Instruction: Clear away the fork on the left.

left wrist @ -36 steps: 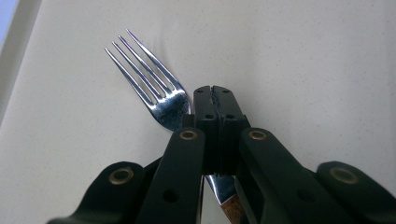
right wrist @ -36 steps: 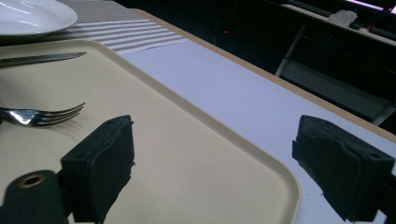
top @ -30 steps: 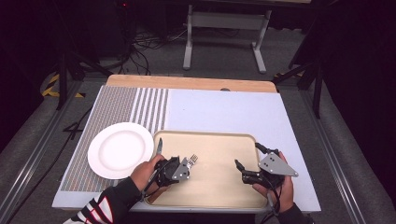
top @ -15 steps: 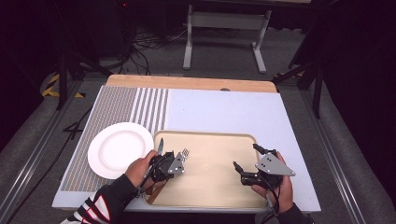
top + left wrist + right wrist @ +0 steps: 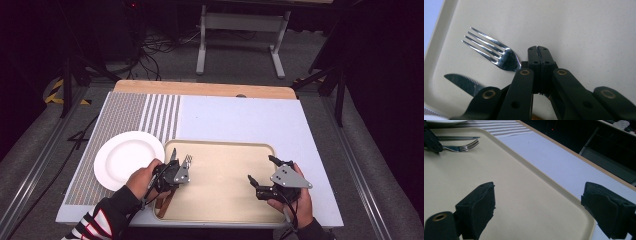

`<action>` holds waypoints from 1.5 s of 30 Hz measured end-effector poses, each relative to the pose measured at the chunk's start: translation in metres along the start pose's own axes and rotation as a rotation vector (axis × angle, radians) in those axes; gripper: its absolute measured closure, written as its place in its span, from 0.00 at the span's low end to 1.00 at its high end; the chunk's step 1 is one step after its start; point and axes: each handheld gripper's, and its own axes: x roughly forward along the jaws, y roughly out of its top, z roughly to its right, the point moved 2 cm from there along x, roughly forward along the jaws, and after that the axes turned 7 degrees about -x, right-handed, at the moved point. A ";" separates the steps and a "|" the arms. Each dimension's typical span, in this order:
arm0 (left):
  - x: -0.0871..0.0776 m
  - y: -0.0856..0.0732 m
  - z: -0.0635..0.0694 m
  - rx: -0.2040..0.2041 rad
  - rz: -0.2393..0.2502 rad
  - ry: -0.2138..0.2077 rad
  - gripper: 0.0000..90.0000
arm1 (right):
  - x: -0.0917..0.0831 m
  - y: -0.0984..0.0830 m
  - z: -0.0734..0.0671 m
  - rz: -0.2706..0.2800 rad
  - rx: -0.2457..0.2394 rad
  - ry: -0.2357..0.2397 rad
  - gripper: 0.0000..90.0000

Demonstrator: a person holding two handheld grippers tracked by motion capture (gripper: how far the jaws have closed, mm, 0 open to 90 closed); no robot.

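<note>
The left tongs [image 5: 184, 174], pressed together on the fork [image 5: 496, 54] handle, have carried it toward the plate [image 5: 127, 158]; right tongs [image 5: 260, 172] spread, idle.

Tray [image 5: 225, 165] middle bare; fork [image 5: 186, 161], knife [image 5: 172, 154] seemingly crowd its left.

Premises present as a laboratory or recording studio, not a dining room. A pale blue-topped table with a wooden far edge [image 5: 240, 120] stands on grey carpet, black-curtained surroundings beyond. Loose black cables [image 5: 160, 47], a grey metal stand [image 5: 240, 30] and yellow-black hazard tape [image 5: 55, 95] occupy the floor.
</note>
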 end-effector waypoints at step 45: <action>-0.030 -0.013 -0.011 -0.040 0.192 0.065 0.99 | -0.002 0.002 -0.001 0.020 -0.004 -0.009 0.14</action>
